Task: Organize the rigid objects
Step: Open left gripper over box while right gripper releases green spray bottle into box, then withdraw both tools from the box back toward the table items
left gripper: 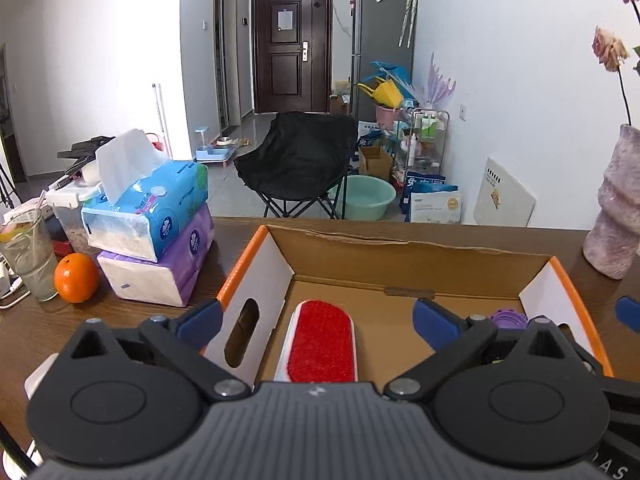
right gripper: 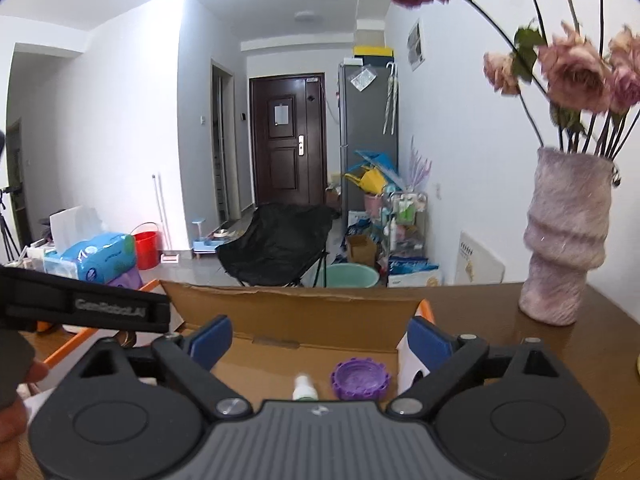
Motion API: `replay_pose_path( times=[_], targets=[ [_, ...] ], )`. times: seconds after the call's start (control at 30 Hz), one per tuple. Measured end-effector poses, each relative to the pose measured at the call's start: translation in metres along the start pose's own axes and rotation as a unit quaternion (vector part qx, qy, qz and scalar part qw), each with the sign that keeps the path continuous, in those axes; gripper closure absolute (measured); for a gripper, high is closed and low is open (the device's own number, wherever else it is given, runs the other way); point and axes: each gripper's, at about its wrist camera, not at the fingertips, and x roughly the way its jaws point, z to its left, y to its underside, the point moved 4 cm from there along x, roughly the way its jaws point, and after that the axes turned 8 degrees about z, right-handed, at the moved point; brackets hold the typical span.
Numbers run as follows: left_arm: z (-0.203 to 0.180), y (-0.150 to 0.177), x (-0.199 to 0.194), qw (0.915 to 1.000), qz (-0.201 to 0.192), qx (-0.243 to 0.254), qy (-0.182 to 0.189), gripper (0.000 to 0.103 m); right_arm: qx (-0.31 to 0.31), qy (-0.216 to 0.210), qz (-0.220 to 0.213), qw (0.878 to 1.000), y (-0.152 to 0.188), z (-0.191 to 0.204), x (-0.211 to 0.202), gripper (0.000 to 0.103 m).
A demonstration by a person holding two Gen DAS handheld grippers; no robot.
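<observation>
Inside the open cardboard box on the brown wooden worktop, the red-padded white brush lies below the left tongs, which gape empty. Farther right, the small white bottle and purple ridged plastic lid lie under the right tongs, also spread and empty.

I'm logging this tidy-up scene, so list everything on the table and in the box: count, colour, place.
cardboard box: one, brown with orange edges, table centre
lint brush: one, red and white, in box, left
lid: one, purple, in box, right
small bottle: one, white, in box beside lid
tissue packs: two, blue on purple, left of box
orange: one, beside tissue packs
glass: one, clear, far left
vase: one, pink, with flowers, right of box
table: one, dark wood
left gripper: open, over brush
right gripper: open, over lid and bottle
</observation>
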Motion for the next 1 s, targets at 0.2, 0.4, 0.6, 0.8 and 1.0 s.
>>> replay_pose_path(
  times=[0.2, 0.4, 0.6, 0.8, 1.0],
  targets=[
    [-0.002, -0.001, 0.0, 1.0, 0.007, -0.001, 0.0, 0.0, 0.0, -0.004, 0.002, 1.0, -0.001, 0.0, -0.001, 0.004],
    [-0.002, -0.001, 0.0, 1.0, 0.007, -0.001, 0.0, 0.0, 0.0, -0.002, 0.008, 1.0, -0.002, -0.002, 0.002, 0.002],
    [0.0, 0.0, -0.003, 1.0, 0.004, -0.003, -0.001, 0.0, -0.002, 0.0, 0.012, 1.0, -0.001, -0.003, 0.002, 0.0],
    [0.001, 0.007, -0.012, 1.0, -0.002, 0.0, -0.004, 0.0, 0.004, 0.001, 0.011, 1.0, 0.001, -0.006, -0.002, 0.0],
    [0.007, 0.014, -0.024, 1.0, -0.008, -0.004, -0.002, 0.0, 0.006, 0.003, 0.01, 1.0, 0.007, -0.007, -0.012, 0.0]
  ],
)
